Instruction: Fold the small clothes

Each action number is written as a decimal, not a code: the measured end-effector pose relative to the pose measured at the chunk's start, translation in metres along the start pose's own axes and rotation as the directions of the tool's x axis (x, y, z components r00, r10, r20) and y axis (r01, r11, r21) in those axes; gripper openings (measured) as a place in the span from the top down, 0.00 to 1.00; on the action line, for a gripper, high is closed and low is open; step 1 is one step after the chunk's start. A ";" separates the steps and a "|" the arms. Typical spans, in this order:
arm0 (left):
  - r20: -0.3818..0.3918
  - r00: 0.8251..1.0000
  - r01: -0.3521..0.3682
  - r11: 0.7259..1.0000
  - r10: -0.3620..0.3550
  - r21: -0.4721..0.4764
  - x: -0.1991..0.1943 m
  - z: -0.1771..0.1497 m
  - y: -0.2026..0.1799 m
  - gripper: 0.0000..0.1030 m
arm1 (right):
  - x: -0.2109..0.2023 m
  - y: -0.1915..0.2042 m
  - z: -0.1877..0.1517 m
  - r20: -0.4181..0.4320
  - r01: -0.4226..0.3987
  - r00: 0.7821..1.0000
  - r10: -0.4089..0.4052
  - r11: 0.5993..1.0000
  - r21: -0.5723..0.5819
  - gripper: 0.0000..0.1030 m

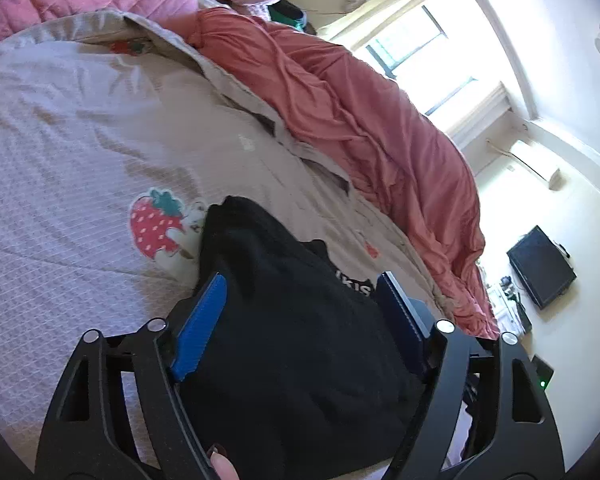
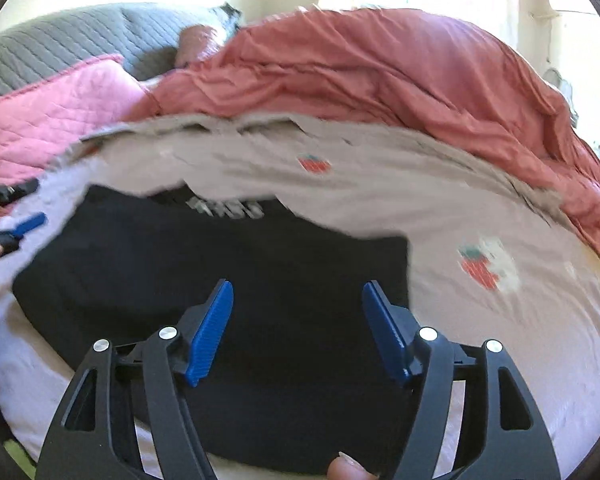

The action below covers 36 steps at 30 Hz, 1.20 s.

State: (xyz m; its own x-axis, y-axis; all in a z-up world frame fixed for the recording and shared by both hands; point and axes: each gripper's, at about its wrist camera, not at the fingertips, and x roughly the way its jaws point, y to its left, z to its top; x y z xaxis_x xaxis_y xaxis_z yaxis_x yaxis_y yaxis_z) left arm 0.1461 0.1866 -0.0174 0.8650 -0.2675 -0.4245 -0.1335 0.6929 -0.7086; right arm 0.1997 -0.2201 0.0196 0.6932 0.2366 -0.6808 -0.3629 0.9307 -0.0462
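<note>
While both tongs, left (image 1: 300,312) and right (image 2: 298,328), gape empty, one black garment (image 2: 220,280) lies beneath

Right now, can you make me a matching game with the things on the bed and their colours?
Things:
1. shirt
2. blanket
3. pillow
4. strawberry picture

Colours:
A. pink, quilted
B. red with a green top
C. black with white letters
D. salmon orange, all crumpled

Pairs: 1-C, 2-D, 3-A, 4-B
</note>
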 end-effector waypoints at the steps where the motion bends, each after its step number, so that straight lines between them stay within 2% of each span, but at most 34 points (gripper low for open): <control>1: -0.003 1.000 -0.012 1.000 0.012 -0.005 0.001 0.000 0.002 0.31 | 0.003 -0.006 -0.002 -0.011 0.014 1.000 -0.014 1.000 0.016 0.36; 3: -0.002 0.999 -0.033 0.999 0.033 -0.015 0.002 0.002 0.006 0.30 | 0.008 -0.020 -0.002 -0.026 0.046 0.999 -0.045 0.997 0.062 0.36; 6: 0.001 0.998 -0.065 0.998 0.065 -0.022 0.003 0.006 0.012 0.30 | 0.018 -0.043 0.004 -0.035 0.049 0.998 -0.045 0.989 0.140 0.36; 8: 0.005 0.994 -0.109 0.994 0.109 0.004 0.006 0.011 0.013 0.30 | 0.029 -0.057 0.010 -0.054 0.048 0.998 -0.039 0.983 0.179 0.36; 11: 0.001 0.991 -0.133 0.991 0.133 0.030 0.013 0.019 0.013 0.31 | 0.052 -0.074 0.019 -0.099 0.050 0.995 -0.028 0.972 0.228 0.36; 14: -0.034 0.977 -0.205 0.974 0.209 0.092 0.028 0.025 0.006 0.32 | 0.072 -0.085 0.025 -0.135 0.025 0.991 0.014 0.959 0.284 0.36; 15: -0.055 0.967 -0.241 0.963 0.249 0.122 0.035 0.027 0.002 0.33 | 0.076 -0.086 0.026 -0.138 0.015 0.990 0.027 0.956 0.293 0.36; 16: -0.072 0.958 -0.267 0.954 0.279 0.138 0.043 0.029 -0.001 0.33 | 0.081 -0.086 0.028 -0.143 0.006 0.989 0.039 0.954 0.299 0.41; 17: -0.085 0.955 -0.270 0.952 0.284 0.144 0.048 0.030 -0.002 0.35 | 0.085 -0.086 0.029 -0.151 0.002 0.988 0.045 0.954 0.299 0.51; 20: -0.133 0.950 -0.262 0.952 0.284 0.157 0.068 0.032 -0.006 0.37 | 0.092 -0.082 0.030 -0.154 -0.028 0.985 0.076 0.956 0.292 0.67; 24: -0.153 0.935 -0.294 0.941 0.320 0.168 0.082 0.024 0.006 0.37 | 0.091 -0.076 0.029 -0.145 -0.031 0.987 0.068 0.969 0.246 0.73; 25: -0.151 0.936 -0.296 0.942 0.319 0.156 0.082 0.024 0.011 0.37 | 0.091 -0.075 0.029 -0.141 -0.033 0.988 0.068 0.970 0.239 0.76; 27: -0.153 0.947 -0.266 0.957 0.282 0.117 0.081 0.026 0.019 0.37 | 0.090 -0.072 0.028 -0.131 -0.032 0.989 0.063 0.973 0.228 0.82; 28: -0.153 0.953 -0.248 0.963 0.262 0.107 0.080 0.026 0.021 0.40 | 0.089 -0.069 0.027 -0.127 -0.021 0.991 0.049 0.976 0.216 0.84; 30: -0.158 0.959 -0.217 0.969 0.234 0.122 0.078 0.025 0.020 0.81 | 0.087 -0.067 0.026 -0.116 -0.009 0.993 0.034 0.978 0.211 0.88; 33: -0.131 0.958 -0.226 0.951 0.257 0.211 0.075 0.024 0.003 0.92 | 0.080 -0.071 0.026 -0.089 -0.016 0.995 0.039 0.970 0.244 0.92; 36: -0.075 0.968 -0.210 0.939 0.238 0.272 0.064 0.025 -0.015 0.93 | 0.069 -0.075 0.032 -0.041 -0.031 0.998 0.043 0.965 0.259 0.92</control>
State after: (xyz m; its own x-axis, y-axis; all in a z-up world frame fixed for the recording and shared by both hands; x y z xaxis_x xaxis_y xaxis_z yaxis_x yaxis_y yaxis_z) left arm 0.2156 0.1760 -0.0203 0.7697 -0.1443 -0.6219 -0.1751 0.8891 -0.4230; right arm 0.2951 -0.2648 -0.0002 0.6511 0.2648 -0.7113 -0.2106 0.9634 0.1659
